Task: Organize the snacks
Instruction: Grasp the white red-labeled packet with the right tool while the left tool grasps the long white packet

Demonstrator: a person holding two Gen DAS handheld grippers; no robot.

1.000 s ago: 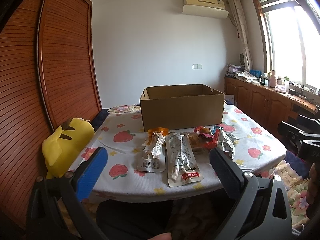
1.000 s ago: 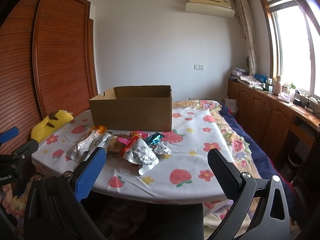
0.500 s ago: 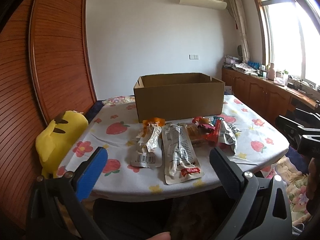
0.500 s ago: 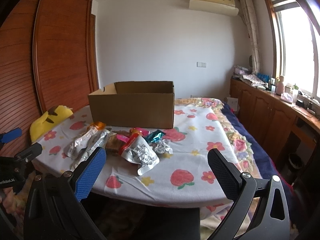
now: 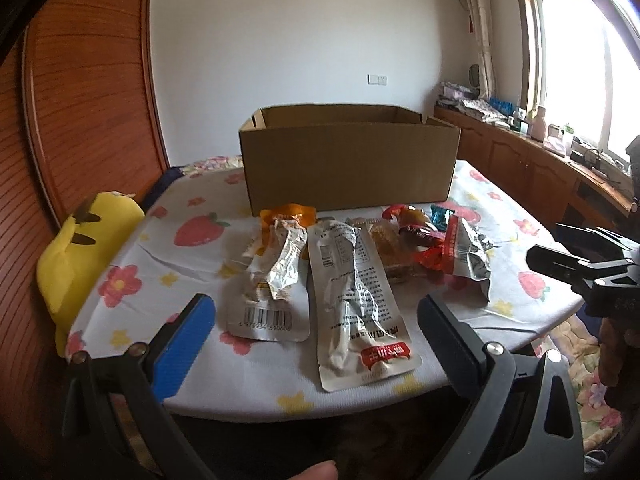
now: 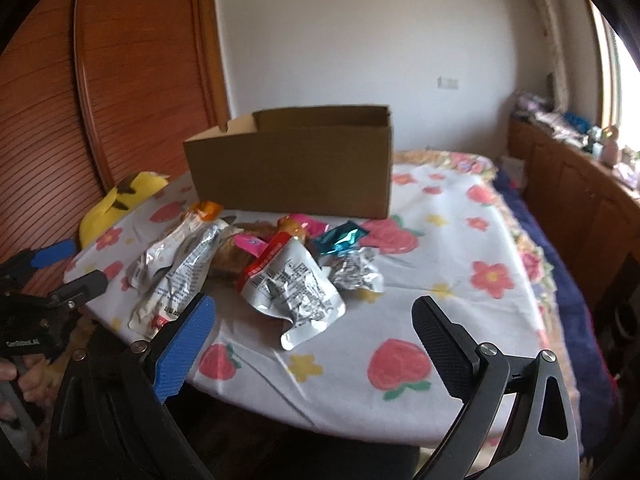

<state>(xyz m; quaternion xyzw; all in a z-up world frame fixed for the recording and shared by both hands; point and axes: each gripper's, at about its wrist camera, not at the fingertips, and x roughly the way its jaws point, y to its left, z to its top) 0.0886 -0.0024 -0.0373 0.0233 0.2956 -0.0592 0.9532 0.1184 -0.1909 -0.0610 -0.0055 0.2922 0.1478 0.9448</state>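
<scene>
— What's changed?

— Both tongs have come closer to the table edge. The left gripper [image 5: 316,320] and right gripper [image 6: 312,320] gape wide, holding nothing (picking seems about to start).

— The snacks?

— The long clear pouch [image 5: 356,300] lies nearest, a barcoded packet [image 5: 272,292] beside it, then a silver bag [image 6: 296,292]; the cardboard box [image 5: 348,164] waits behind.

— Readable writing?

— Only a barcode; the red label is illegible.

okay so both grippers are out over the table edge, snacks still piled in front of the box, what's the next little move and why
Probably ease the left gripper forward and down onto the long clear pouch. Its jaws are open and empty, and that pouch lies nearest, flat between them. The cardboard box waits open behind the pile. The right gripper, also open, faces the crumpled silver packet.
</scene>
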